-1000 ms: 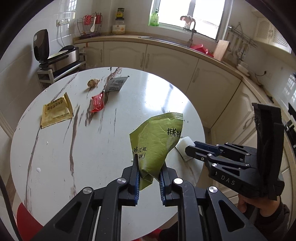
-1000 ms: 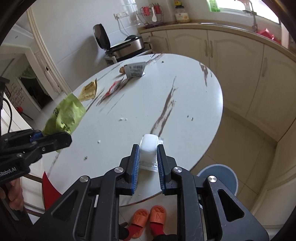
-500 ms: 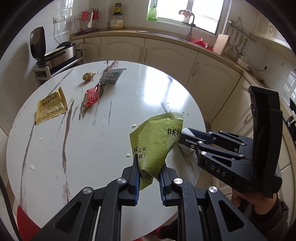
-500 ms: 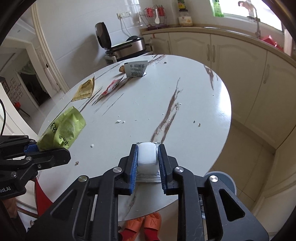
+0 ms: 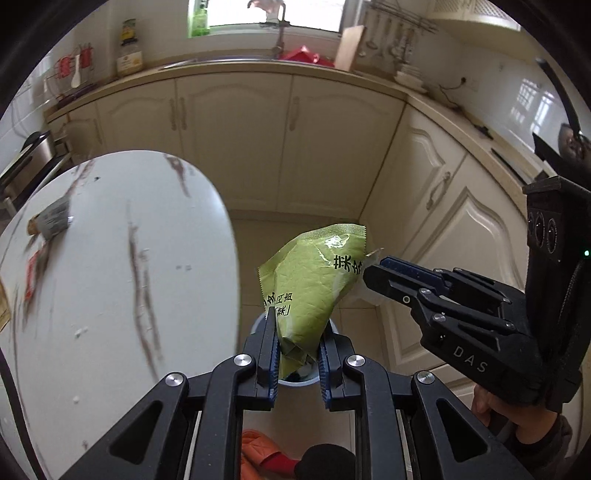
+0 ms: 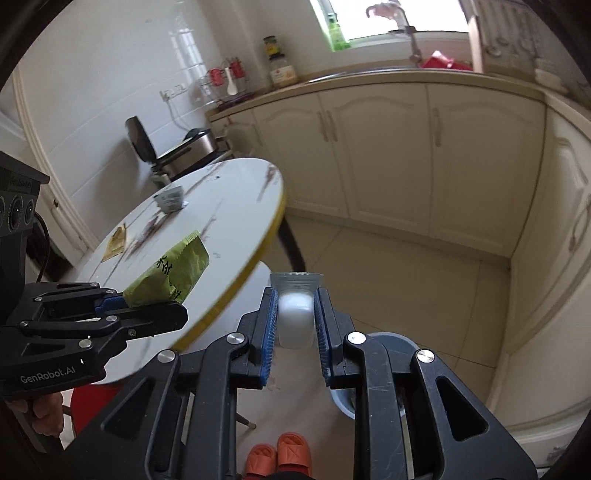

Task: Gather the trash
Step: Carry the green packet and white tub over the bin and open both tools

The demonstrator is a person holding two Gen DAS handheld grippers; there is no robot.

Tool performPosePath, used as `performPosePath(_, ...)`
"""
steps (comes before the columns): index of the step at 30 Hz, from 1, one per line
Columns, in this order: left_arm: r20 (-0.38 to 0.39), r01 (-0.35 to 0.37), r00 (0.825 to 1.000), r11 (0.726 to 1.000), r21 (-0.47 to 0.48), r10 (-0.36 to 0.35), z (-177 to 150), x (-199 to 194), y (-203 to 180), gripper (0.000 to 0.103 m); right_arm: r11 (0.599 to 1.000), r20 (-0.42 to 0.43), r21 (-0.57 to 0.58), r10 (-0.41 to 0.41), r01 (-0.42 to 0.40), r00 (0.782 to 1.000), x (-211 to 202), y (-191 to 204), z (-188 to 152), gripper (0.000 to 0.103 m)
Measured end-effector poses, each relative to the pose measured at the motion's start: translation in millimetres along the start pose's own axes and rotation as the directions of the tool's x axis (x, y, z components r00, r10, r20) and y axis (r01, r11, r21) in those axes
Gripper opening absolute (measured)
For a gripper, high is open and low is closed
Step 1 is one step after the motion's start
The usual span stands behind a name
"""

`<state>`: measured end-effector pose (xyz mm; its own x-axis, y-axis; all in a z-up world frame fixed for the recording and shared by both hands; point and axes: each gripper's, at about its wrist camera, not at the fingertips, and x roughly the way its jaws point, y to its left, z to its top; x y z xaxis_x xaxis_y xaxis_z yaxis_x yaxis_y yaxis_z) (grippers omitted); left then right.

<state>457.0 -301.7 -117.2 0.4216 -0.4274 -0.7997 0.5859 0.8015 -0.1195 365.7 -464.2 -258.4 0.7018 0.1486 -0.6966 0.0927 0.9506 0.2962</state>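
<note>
Left gripper (image 5: 297, 356) clamped on the lower end of a green snack bag (image 5: 314, 280), bag standing up crumpled between the blue pads, black characters printed on its face. Directly below, past the fingertips, a grey-blue trash bin (image 5: 295, 380) on the floor, mostly hidden by the bag and fingers. Right gripper (image 6: 295, 325) pinched shut on a white plastic cup-like container (image 6: 295, 317), its clear rim poking out beyond the fingertips. Bin rim (image 6: 391, 341) just right of that gripper in the right wrist view, lower and partly covered by the black finger.

Relative to the bin: round white marble-pattern table (image 5: 110, 277) to the left, brown veins across the top, yellow edge band seen from the right wrist view. On the table, blurred: a grey wrapper (image 5: 53, 221) toward the far side, a red wrapper (image 5: 33, 273) and a yellow packet (image 6: 116, 240) nearer the left edge. Pale crumbs scattered on the top. Beige tiled floor around the bin, orange slippers (image 6: 279, 456) near the bottom of the right wrist view, something red under the table.

Behind the bin, cream cabinet doors (image 5: 236, 122) wrapping an L-shaped counter, with a sink faucet (image 5: 279, 22) under a bright window. A jar and a red utensil rack on the counter's left part; a black and steel appliance (image 6: 177, 147) on a stand by the white tiled wall.
</note>
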Motion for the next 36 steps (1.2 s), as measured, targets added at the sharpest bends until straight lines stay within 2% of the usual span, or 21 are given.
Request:
performPosePath(2,-0.039,0.015,0.999,1.0,0.02,-0.014,9,28,-9,0.014,0.999,-0.022,0.047,-0.025,0.026,0.999,6,-26,-8,0.019)
performPosePath(3,-0.065,0.024,0.998,0.999,0.03,-0.022,13,43,-12,0.014,0.997,-0.034,0.067,-0.032,0.034,0.999,10,-36,-13,0.015)
performPosePath(4,-0.09,0.026,0.996,0.999,0.033,-0.023,17,59,-14,0.014,0.996,-0.048,0.084,-0.033,0.037,0.998,15,-46,-17,0.002)
performPosePath(9,-0.192,0.035,0.981,0.998,0.045,-0.026,28,128,-16,0.014,0.989,-0.105,0.138,-0.041,0.055,0.994,46,-87,-33,0.001)
performPosePath(14,-0.242,0.026,0.97,0.998,0.058,-0.011,34,170,-17,0.019,0.981,-0.157,0.18,-0.044,0.072,0.987,72,-113,-41,0.002)
performPosePath(16,-0.245,0.005,0.969,0.998,0.065,0.011,38,181,-18,0.021,0.978,-0.157,0.186,-0.066,0.095,0.985,71,-119,-42,0.006)
performPosePath(17,-0.247,-0.001,0.969,0.998,0.061,0.016,40,186,-18,0.03,0.976,-0.155,0.187,-0.083,0.112,0.984,71,-120,-43,0.007)
performPosePath(18,-0.247,-0.005,0.969,0.998,0.056,0.019,42,194,-20,0.048,0.975,-0.15,0.191,-0.088,0.116,0.985,69,-121,-43,0.008)
performPosePath(19,-0.244,-0.006,0.97,0.998,0.055,0.019,40,192,-18,0.059,0.974,-0.148,0.193,-0.086,0.114,0.985,67,-121,-44,0.009)
performPosePath(20,-0.234,-0.013,0.972,0.998,0.058,0.026,39,193,-18,0.078,0.973,-0.148,0.196,-0.09,0.118,0.985,64,-121,-44,0.011)
performPosePath(21,-0.215,-0.019,0.976,0.998,0.061,0.032,36,188,-16,0.082,0.972,-0.144,0.198,-0.098,0.125,0.985,61,-123,-44,0.014)
performPosePath(25,-0.202,-0.014,0.979,0.998,0.055,0.025,32,177,-22,0.083,0.97,-0.122,0.207,-0.1,0.124,0.988,43,-120,-45,0.023)
performPosePath(29,-0.169,-0.011,0.985,0.999,0.053,0.02,29,151,-28,0.083,0.974,-0.081,0.194,-0.102,0.116,0.991,20,-104,-41,0.029)
performPosePath(34,-0.072,-0.002,0.997,0.999,0.046,0.005,10,81,-17,0.084,0.984,-0.017,0.149,-0.1,0.102,0.995,-15,-68,-28,0.046)
performPosePath(36,-0.019,-0.025,0.999,0.999,0.035,0.026,1,51,-12,0.086,0.989,0.012,0.121,-0.092,0.09,0.996,-28,-49,-21,0.048)
